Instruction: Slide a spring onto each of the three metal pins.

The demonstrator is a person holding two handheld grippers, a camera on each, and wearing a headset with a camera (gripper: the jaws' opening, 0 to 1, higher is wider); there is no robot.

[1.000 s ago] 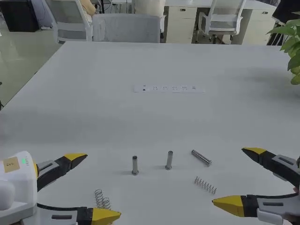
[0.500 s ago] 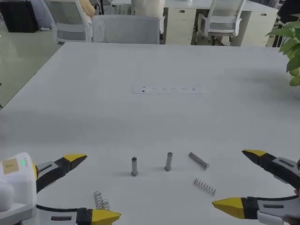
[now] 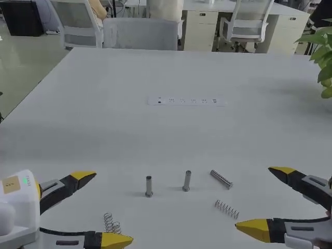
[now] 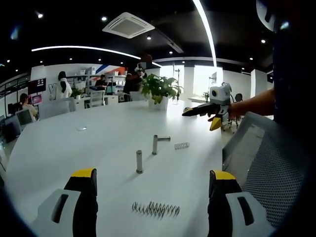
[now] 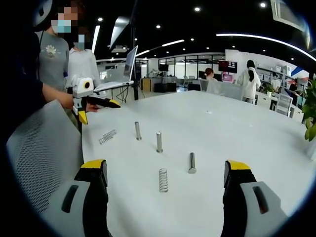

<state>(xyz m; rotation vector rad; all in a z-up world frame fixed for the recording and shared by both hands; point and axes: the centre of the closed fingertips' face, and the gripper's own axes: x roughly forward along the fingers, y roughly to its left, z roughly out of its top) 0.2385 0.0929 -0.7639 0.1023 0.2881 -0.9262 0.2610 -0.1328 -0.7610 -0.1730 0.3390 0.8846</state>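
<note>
Head view, looking down on a plain white desk [image 3: 104, 119]. Judging by how things lie, no part of the task is done: all three pins are bare and every spring rests loose on the desk.

Places below are given from the middle pin [image 3: 187, 180], a short silvery steel pin with a flat head, standing upright.

- A second pin [image 3: 149, 185] of the same kind stands upright a little to its left.
- A third pin [image 3: 221, 179] lies tipped on its side, near on the right.
- The right spring [image 3: 226, 209], a fine coil of pale steel wire, lies flat to the right of the middle pin and closer to the person.
- The left spring [image 3: 111, 223], another wire coil, lies well to the left and closer to the person. It looks bunched, and it is too small to tell whether it is one coil or two together.

The left claw [image 3: 101, 207], black with yellow tips, is spread wide and holds nothing. It sits well to the left of the middle pin and closer to the person. In the left gripper view the left spring lies on the desk between its two tips.

The right claw [image 3: 265, 199], of the same make, is also spread wide and empty. It is off to the right of the middle pin, beyond the right spring.

What remains, as I judge it, is righting the tipped pin and threading a spring over each pin.
</note>
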